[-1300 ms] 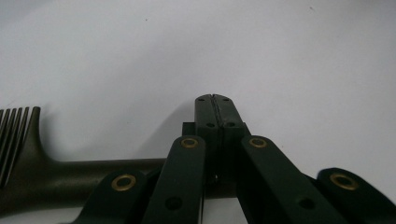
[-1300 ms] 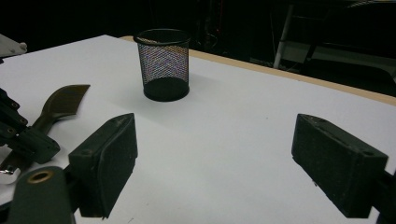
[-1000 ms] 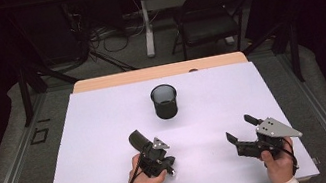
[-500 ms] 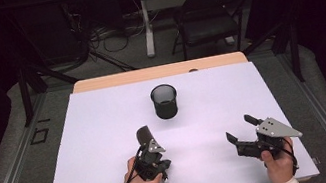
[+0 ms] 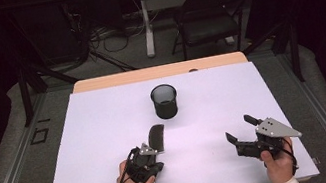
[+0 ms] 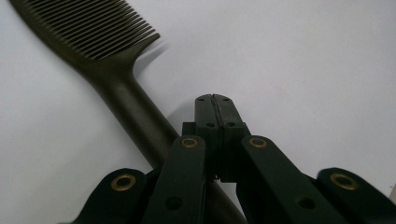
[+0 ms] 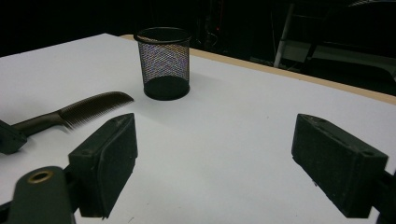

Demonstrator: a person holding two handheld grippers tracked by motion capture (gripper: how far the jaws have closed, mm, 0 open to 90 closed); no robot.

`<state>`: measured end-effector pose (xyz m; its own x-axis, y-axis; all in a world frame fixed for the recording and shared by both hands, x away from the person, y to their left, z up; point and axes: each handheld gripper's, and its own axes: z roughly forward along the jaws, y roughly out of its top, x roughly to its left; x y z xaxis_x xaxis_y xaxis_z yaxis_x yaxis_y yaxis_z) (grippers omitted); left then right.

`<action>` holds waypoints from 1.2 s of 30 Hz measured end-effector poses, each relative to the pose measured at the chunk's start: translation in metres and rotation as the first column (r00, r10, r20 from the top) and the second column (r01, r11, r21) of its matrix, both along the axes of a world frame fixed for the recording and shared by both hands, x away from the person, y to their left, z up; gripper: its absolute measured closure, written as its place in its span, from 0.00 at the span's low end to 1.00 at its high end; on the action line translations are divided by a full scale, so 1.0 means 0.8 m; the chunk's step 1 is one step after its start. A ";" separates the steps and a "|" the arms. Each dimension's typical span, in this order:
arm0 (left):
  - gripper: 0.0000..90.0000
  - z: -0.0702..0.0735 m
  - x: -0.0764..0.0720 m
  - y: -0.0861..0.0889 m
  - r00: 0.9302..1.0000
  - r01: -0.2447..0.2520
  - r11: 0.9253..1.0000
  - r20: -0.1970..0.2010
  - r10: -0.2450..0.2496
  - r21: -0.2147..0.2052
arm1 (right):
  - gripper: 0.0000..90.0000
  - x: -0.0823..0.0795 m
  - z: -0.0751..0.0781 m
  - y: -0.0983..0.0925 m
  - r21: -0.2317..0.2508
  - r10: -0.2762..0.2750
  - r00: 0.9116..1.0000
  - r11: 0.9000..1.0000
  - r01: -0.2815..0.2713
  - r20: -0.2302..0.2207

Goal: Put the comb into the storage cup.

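- Step in hand: bringing the comb towards the mesh cup, which stands upright at the frame's centre.
- The left claw is closed, pads meeting with nothing between their tips. The comb's handle runs under its linkage, teeth pointing up-frame just short of the cup. Whether the handle is pinched I cannot tell.
- The right claw hovers open and empty at lower right.
- Next, probably: secure the handle, lift it, and tip the comb in.
- The white desk is otherwise bare; beyond it are a dark room, a chair and floor cables.
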<state>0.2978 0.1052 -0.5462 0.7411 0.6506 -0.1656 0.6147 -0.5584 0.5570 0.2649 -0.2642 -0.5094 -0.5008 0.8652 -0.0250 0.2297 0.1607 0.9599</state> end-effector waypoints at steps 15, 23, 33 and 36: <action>1.00 0.001 -0.001 0.016 1.000 -0.019 1.000 -0.001 0.019 0.008 | 0.16 0.000 -0.001 0.001 -0.003 0.001 1.000 1.000 -0.001 0.001; 1.00 0.001 0.000 0.022 1.000 -0.028 1.000 0.004 0.028 0.013 | 0.16 0.000 0.000 0.000 -0.001 -0.001 1.000 1.000 0.001 0.002; 1.00 0.001 0.000 0.028 0.999 -0.035 0.999 0.004 0.035 0.014 | 0.16 0.000 -0.001 0.000 -0.002 0.000 1.000 1.000 0.000 0.000; 1.00 0.001 0.000 0.029 0.999 -0.039 0.999 0.002 0.039 0.012 | 0.16 0.000 -0.001 0.000 -0.002 -0.001 1.000 1.000 0.001 0.000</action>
<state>0.2979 0.1285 -0.5457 0.7155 0.6807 -0.1569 0.6353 -0.5406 0.5515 0.2652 -0.2639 -0.5098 -0.5003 0.8654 -0.0269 0.2296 0.1625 0.9596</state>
